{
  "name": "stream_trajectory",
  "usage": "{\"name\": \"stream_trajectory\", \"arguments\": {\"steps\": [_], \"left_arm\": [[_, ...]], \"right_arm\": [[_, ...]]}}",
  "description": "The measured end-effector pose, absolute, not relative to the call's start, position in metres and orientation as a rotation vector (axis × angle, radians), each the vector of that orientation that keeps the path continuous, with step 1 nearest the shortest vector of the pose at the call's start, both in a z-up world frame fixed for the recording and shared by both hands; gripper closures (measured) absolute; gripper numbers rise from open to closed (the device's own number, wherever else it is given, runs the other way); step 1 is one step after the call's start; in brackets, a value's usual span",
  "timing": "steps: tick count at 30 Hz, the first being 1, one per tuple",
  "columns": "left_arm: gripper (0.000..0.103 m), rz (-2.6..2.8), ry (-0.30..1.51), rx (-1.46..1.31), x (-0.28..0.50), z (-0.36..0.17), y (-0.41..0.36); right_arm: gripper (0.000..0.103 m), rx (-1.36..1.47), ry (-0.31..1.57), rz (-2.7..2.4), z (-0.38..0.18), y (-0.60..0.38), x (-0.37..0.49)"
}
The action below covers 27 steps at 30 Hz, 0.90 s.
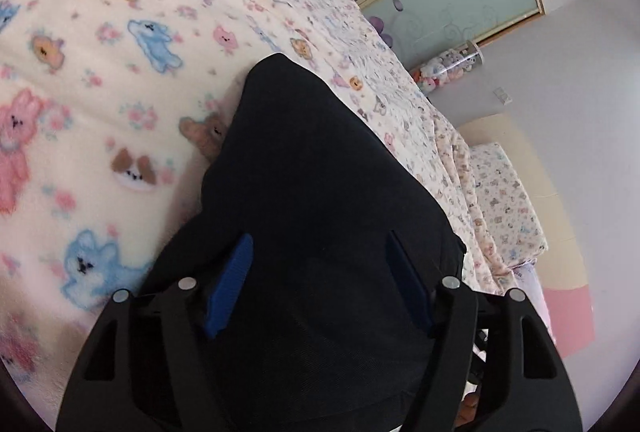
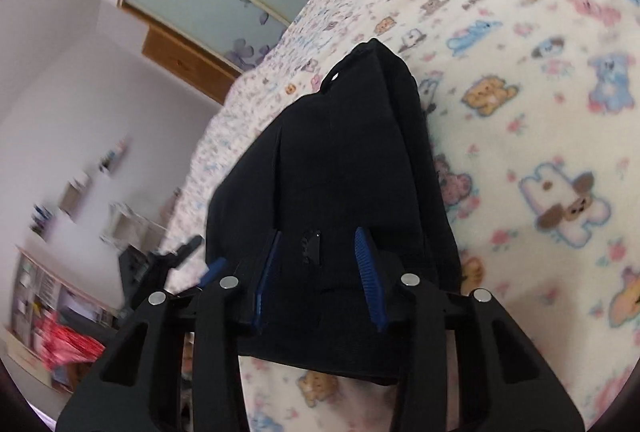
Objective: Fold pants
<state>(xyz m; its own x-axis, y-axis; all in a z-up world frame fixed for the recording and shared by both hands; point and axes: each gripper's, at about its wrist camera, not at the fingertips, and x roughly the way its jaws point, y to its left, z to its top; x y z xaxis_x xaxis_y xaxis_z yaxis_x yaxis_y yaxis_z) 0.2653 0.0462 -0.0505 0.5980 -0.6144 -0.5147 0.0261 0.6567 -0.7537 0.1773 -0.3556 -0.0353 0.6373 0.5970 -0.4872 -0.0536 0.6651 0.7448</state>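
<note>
On the bed, over a cream fleece blanket printed with cartoon animals, the black pants are seen stretching from each camera toward twelve o'clock. In the left wrist view the left hand-held gripper is spread wide, its blue pads standing apart at eight and four o'clock with dark cloth lying between them; whether the cloth is pinched cannot be told, and it appears merely straddled. In the right wrist view the right hand-held gripper is set narrower, yet a clear gap is left between its pads, so no firm grasp is shown either. Both tools are judged to be placed at one end of the garment so that it can be taken up and carried over for a fold. The pants look matte and thick (a small pale dot is visible near the far end), narrowing to a bunched, rounded end toward twelve o'clock.
</note>
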Motion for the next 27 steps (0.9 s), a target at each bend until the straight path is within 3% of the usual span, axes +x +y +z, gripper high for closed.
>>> {"name": "stream_trajectory", "arguments": {"steps": [2, 4, 5, 8, 10, 15, 20, 23, 24, 25, 27], "left_arm": [[0.029, -0.419, 0.857, -0.733, 0.260, -0.043, 0.042], [0.012, -0.406, 0.845, -0.698, 0.251, -0.030, 0.038], [0.010, -0.403, 0.827, -0.676, 0.242, -0.021, 0.036], [0.009, -0.460, 0.775, -0.585, 0.216, 0.001, 0.029], [0.004, -0.464, 0.729, -0.493, 0.196, 0.012, 0.018], [0.002, -0.383, 0.791, -0.346, 0.188, -0.008, -0.004], [0.002, -0.302, 0.818, -0.220, 0.195, -0.036, -0.019], [0.002, -0.292, 0.801, -0.206, 0.187, -0.027, -0.017], [0.002, -0.292, 0.775, -0.215, 0.178, -0.020, -0.013], [0.002, -0.287, 0.749, -0.215, 0.165, -0.015, -0.010], [0.002, -0.268, 0.682, -0.186, 0.138, 0.000, -0.003]], "right_arm": [[0.062, 0.759, 0.786, 0.414, -0.035, -0.355, 0.174], [0.059, 0.748, 0.771, 0.410, -0.025, -0.353, 0.170], [0.058, 0.741, 0.762, 0.409, -0.018, -0.352, 0.167], [0.054, 0.719, 0.705, 0.448, 0.005, -0.348, 0.153], [0.038, 0.695, 0.704, 0.462, 0.016, -0.339, 0.141], [0.038, 0.653, 0.861, 0.391, -0.011, -0.324, 0.140], [0.037, 0.756, 0.827, 0.444, -0.034, -0.334, 0.145], [0.031, 0.812, 0.776, 0.477, -0.030, -0.340, 0.140], [0.024, 0.810, 0.760, 0.465, -0.021, -0.339, 0.134], [0.008, 0.788, 0.737, 0.446, -0.014, -0.338, 0.127], [0.003, 0.684, 0.635, 0.394, 0.010, -0.333, 0.106]]}}
